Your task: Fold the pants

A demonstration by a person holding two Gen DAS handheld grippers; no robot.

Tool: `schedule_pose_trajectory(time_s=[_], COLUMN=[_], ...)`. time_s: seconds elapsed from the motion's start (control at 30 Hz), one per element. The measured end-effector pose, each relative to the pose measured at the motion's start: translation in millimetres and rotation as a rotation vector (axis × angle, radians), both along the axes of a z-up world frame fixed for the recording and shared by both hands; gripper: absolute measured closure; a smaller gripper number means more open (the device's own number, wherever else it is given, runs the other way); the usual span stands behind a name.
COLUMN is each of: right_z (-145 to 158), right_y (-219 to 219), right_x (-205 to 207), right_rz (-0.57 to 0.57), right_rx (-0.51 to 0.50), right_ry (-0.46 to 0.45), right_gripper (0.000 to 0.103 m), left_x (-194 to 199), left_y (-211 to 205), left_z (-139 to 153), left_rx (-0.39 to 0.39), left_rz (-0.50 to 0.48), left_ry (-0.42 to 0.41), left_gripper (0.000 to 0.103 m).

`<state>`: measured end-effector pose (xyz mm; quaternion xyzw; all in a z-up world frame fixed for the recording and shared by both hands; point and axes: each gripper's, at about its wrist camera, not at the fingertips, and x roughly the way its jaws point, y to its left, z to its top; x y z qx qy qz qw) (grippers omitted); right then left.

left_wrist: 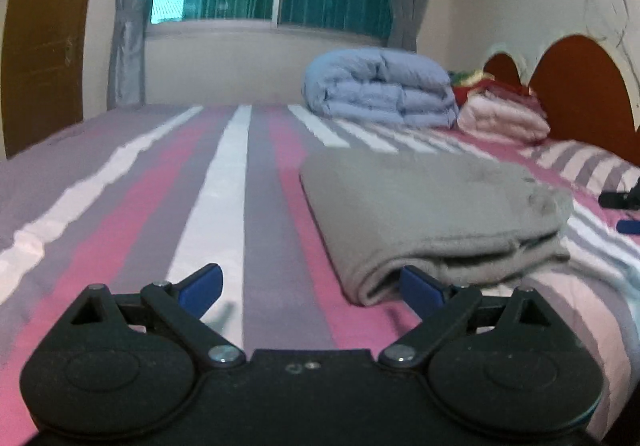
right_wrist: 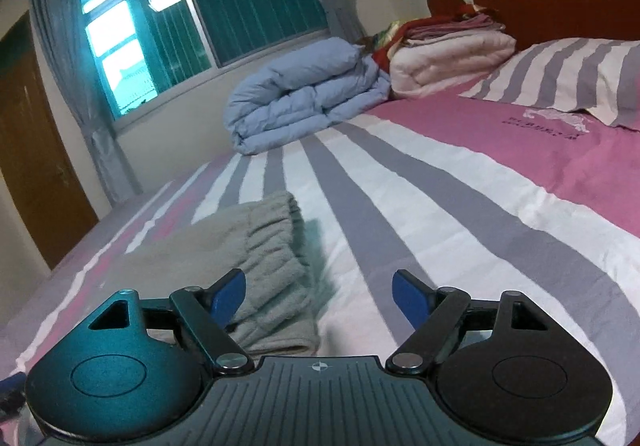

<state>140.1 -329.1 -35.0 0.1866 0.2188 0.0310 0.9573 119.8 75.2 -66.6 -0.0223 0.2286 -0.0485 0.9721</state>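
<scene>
The folded grey pants (left_wrist: 436, 217) lie flat on the striped bed (left_wrist: 160, 181), bare sheet open toward 9 and 12 o'clock. A blue duvet (left_wrist: 380, 85) and folded bedding (left_wrist: 504, 117) sit well beyond at 1 o'clock. The left gripper (left_wrist: 310, 286) stands wide apart, empty, its right finger just beside the pants' near fold. The right gripper (right_wrist: 318, 296) gapes too, gripping nothing, with the pants' waistband (right_wrist: 272, 246) at its 10 o'clock.
</scene>
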Motion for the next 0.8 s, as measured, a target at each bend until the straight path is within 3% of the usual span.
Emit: schedule_pose_trajectory(time_s=[0.17,0.33,0.37,0.47,0.7,0.8], right_z=[9.0,3.6,2.5,0.1,-2.4,-2.1], right_y=[0.0,-4.2,-3.6,2.7,9.3,7.2], right_x=[-15.0,-9.5,-7.8,-4.6,-4.5,-6.7], right_rz=[0.006,-0.022,-0.020,0.000,0.022,0.014], right_rx=[-0.034,-0.011,-0.016,-0.043,-0.061,-0.045], right_ry=[0.010,0.056,0.065,0.088,0.103,0.098], right_gripper=[0.023,0.022,0.022,0.022,0.022,0.022], left_x=[25.0,26.1,24.5,23.6,13.7,9.2], left_y=[-2.5,-9.3,-9.4,7.2,7.5,1.4], left_z=[-12.0,-14.8,-15.9,-17.1,-8.9,-5.4], left_rx=[-0.032,0.064,0.104,0.043,0.082,0.143], left_rz=[0.040,0.042,0.057,0.087,0.063,0.057], left_ry=[0.067,0.056,0.058,0.095,0.086,0.073], left_gripper=[0.017,0.014,0.019,0.022,0.023,0.023])
